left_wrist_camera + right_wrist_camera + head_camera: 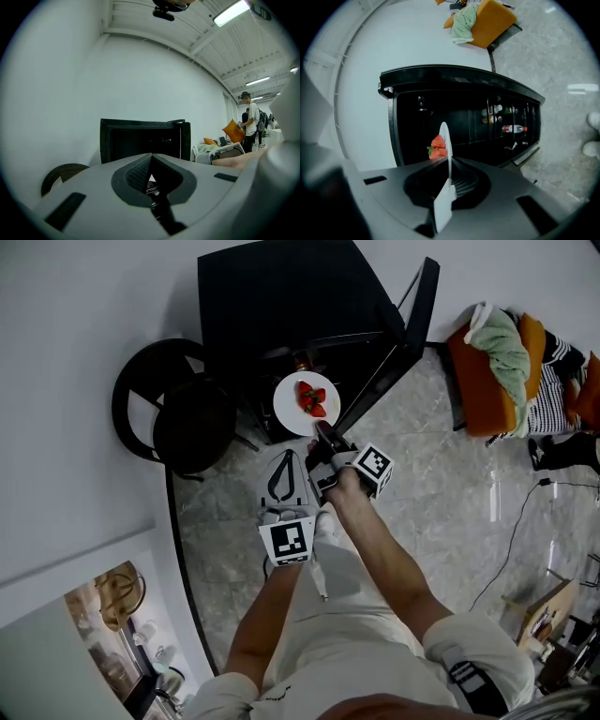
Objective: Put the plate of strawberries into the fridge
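the right tongs [322, 432] are pinching the near rim of the white plate [291, 407], jaws pressed onto it. the plate juts out ahead of them, with the strawberries [314, 398] lying on it just past the jaw tips. the left tongs [284, 476] hang back and to the left of the right pair, tips together with nothing in them.

ahead of both pairs stands the black fridge [272, 287], its door [405, 329] swung wide to the right of the right tongs. i'd call this the carry-in step: the plate is at the mouth of the fridge, not yet on a shelf. next it wants to go forward, kept level, into the dark opening and be set down before the jaws let go. held by one rim only, the far side could dip and the berries roll.

edges to mind are the fridge's front frame left of the plate and the door shelves with bottles [513, 128] on the right. a round black stool [173, 413] sits left of the left tongs, well apart from the plate. the opening looks wider than the plate.
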Demonstrator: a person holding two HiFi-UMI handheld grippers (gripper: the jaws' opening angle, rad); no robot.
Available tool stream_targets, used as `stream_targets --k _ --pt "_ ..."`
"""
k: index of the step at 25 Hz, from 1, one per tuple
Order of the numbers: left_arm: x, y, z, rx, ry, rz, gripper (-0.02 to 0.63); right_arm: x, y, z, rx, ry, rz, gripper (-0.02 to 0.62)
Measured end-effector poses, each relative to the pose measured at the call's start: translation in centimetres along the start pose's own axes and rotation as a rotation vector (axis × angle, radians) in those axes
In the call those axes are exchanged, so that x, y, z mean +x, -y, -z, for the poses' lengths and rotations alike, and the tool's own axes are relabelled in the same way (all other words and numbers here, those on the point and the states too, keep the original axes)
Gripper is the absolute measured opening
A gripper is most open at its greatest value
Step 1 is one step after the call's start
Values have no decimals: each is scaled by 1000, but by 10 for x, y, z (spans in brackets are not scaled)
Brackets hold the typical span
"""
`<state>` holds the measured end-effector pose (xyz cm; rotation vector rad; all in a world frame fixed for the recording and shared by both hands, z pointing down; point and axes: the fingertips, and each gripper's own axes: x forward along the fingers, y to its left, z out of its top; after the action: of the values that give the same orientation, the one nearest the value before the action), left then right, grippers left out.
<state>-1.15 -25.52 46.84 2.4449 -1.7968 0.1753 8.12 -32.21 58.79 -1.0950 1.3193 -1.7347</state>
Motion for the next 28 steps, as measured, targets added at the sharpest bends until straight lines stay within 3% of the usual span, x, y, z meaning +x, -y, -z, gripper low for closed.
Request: stream_targets --k 28 --pt "25 2 44 -17 30 -2 2 52 68 -26 -8 34 12 20"
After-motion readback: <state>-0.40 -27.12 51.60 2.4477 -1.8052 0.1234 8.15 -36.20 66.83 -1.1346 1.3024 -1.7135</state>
